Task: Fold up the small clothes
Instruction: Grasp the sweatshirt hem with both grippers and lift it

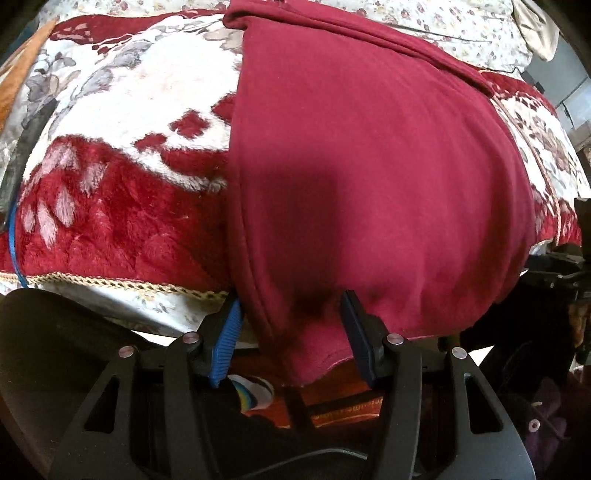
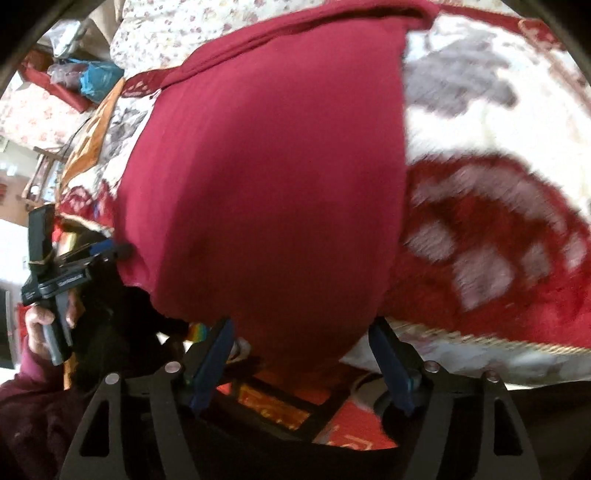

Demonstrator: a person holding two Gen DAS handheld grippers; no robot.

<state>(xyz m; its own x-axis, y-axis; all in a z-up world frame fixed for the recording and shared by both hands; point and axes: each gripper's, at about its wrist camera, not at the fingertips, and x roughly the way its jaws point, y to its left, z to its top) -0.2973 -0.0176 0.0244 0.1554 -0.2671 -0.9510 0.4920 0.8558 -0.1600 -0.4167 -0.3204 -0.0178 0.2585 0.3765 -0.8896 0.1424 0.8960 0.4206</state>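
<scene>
A dark red garment [image 1: 369, 166] lies spread on a red and white floral blanket [image 1: 122, 155], its near edge hanging over the bed's front. My left gripper [image 1: 291, 314] is open, its blue-padded fingers on either side of the garment's near left corner. In the right wrist view the same garment [image 2: 277, 166] fills the middle. My right gripper [image 2: 301, 332] is open, its fingers on either side of the garment's near right corner. The left gripper [image 2: 103, 251] shows at the left, held in a hand, at the garment's other corner.
The blanket [image 2: 498, 184] has a braided gold hem along the bed's front edge [image 1: 122, 286]. A floral sheet [image 1: 461, 29] lies behind. Bags and clutter [image 2: 85, 77] sit at the far left. An orange patterned floor mat [image 2: 273, 406] lies below the bed.
</scene>
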